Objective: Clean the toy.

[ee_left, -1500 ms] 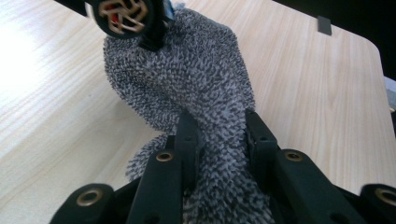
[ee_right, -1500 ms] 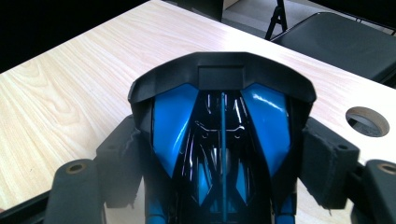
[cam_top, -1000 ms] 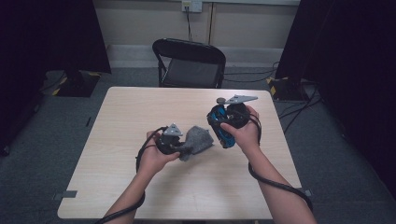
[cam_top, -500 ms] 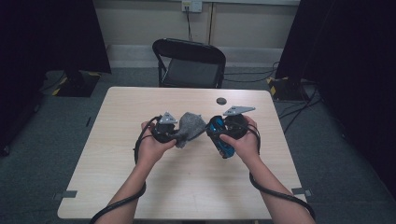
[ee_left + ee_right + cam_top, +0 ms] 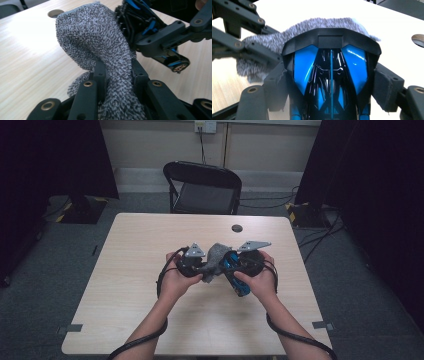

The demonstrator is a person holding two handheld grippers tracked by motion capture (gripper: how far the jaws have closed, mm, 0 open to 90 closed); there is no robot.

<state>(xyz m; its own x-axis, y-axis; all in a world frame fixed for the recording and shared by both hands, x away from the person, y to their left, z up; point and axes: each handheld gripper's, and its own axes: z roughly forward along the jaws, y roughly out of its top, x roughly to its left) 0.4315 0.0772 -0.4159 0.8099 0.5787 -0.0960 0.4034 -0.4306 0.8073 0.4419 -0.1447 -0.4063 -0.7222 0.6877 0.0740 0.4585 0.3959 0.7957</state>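
- Grey fuzzy cloth (image 5: 100, 42) is pinched tight in the left tool (image 5: 117, 75), held above the counter (image 5: 125, 285) against the blue-black toy car (image 5: 330, 82).
- Right tool (image 5: 332, 82) is clamped on the car's sides.
- Cloth looks soft and floppy, so grab a bunched fold.
- Car looks hard, glossy, probably slippery; the flanks seem the best hold.

Nubbly grey cloth (image 5: 100, 42), glossy blue-black plastic toy car (image 5: 330, 75), matt pale wood table (image 5: 150, 240)

I'm working in a bare recording studio: black curtains (image 5: 380, 195) at ten and two o'clock, a folding chair (image 5: 202, 187) at twelve, cables (image 5: 320, 237) across grey carpet (image 5: 45, 270).
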